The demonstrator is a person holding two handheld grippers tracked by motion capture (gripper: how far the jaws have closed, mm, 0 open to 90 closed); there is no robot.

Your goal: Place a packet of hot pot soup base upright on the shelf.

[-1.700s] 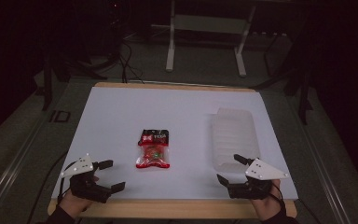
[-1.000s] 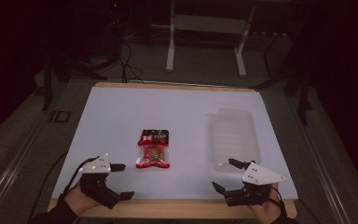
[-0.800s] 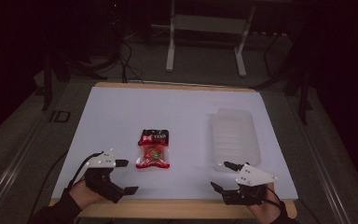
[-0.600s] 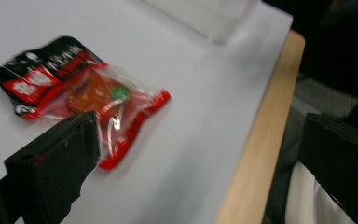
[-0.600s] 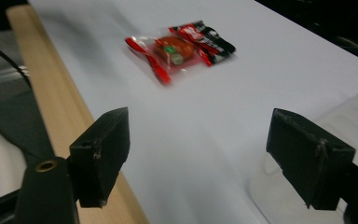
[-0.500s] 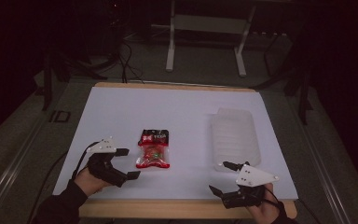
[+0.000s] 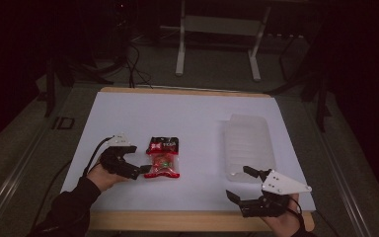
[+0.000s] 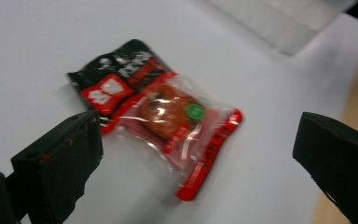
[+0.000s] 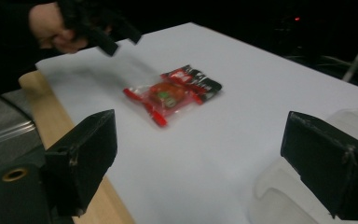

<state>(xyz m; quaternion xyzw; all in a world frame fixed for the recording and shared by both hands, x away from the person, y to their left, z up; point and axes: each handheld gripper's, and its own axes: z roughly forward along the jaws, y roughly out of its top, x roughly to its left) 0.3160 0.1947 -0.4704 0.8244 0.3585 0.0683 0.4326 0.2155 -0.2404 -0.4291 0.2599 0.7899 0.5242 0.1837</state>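
Left tool [image 7: 131,160] is spread wide, just beside the left edge of the snack packet [image 7: 163,157], which lies flat on the white worktop [image 7: 197,123]. Right tool [image 7: 241,183] is also spread, at the near corner of the clear tray [image 7: 248,143], well apart from the packet.

The snack packet's [image 8: 154,112] print is too blurred to read.

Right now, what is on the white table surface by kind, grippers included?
Snack packet: 1
Clear plastic tray: 1
Handheld grippers: 2, left gripper and right gripper, both open
Total: 4
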